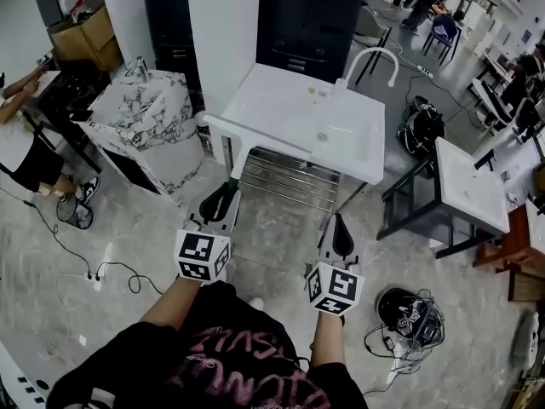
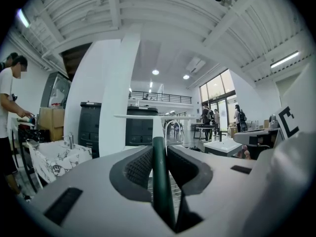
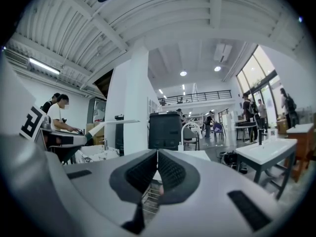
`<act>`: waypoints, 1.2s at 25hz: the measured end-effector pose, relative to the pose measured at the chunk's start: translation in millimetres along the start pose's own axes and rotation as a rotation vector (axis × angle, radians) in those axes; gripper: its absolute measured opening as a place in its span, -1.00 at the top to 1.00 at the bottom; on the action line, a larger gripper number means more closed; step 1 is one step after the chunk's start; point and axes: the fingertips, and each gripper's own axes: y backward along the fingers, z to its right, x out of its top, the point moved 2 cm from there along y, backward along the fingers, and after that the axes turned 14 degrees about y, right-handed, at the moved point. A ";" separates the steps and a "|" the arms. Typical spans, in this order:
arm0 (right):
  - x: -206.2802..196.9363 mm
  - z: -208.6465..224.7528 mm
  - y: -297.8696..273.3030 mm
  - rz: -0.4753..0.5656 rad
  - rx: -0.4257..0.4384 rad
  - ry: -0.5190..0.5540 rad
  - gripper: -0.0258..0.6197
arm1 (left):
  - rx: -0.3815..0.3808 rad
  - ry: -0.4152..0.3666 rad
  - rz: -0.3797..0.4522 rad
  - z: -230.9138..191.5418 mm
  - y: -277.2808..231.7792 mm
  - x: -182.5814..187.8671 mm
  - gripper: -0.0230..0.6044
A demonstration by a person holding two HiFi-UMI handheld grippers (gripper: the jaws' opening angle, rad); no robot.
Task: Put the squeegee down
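Note:
My left gripper (image 1: 223, 199) is shut on the squeegee's dark green handle (image 2: 159, 172), which stands upright between the jaws. The squeegee's white blade (image 1: 225, 131) lies crosswise above the gripper, just at the near left corner of the white sink table (image 1: 281, 109). In the left gripper view the blade (image 2: 148, 116) runs level across the middle. From the right gripper view the blade (image 3: 116, 123) shows off to the left. My right gripper (image 1: 341, 230) hangs over the floor in front of the table, shut with nothing between its pads (image 3: 143, 169).
A marble-top vanity (image 1: 140, 109) stands to the left and a second white basin on a dark frame (image 1: 473, 186) to the right. Black cabinets (image 1: 311, 15) are behind. A person (image 1: 25, 143) sits at far left. Cables and a black headset (image 1: 409, 313) lie on the floor.

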 end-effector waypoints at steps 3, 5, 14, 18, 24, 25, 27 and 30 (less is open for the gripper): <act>-4.7 2.9 0.0 -0.007 0.001 0.000 0.86 | -0.006 -0.006 -0.004 4.8 -2.2 -2.5 0.63; -5.1 5.1 -0.2 -0.007 0.004 0.004 0.85 | -0.007 -0.006 -0.006 7.4 -3.8 -3.3 0.63; -5.4 8.5 -19.5 0.016 0.000 0.015 0.86 | -0.010 -0.007 0.023 1.1 -23.4 -0.5 0.63; -5.5 8.6 -33.1 0.022 0.009 0.023 0.85 | -0.007 -0.003 0.036 -3.7 -34.1 1.0 0.63; 1.2 4.7 -57.4 0.051 0.013 0.022 0.85 | -0.019 -0.010 0.048 -11.4 -52.8 2.8 0.63; 2.5 3.5 -61.5 0.055 0.016 0.028 0.86 | -0.021 -0.012 0.050 -12.7 -56.4 3.6 0.63; 2.2 2.5 -69.3 0.055 0.018 0.033 0.85 | -0.024 -0.013 0.050 -16.3 -63.3 4.5 0.63; 1.6 3.8 -83.3 0.053 0.011 0.030 0.85 | -0.027 -0.011 0.058 -23.9 -75.1 8.3 0.63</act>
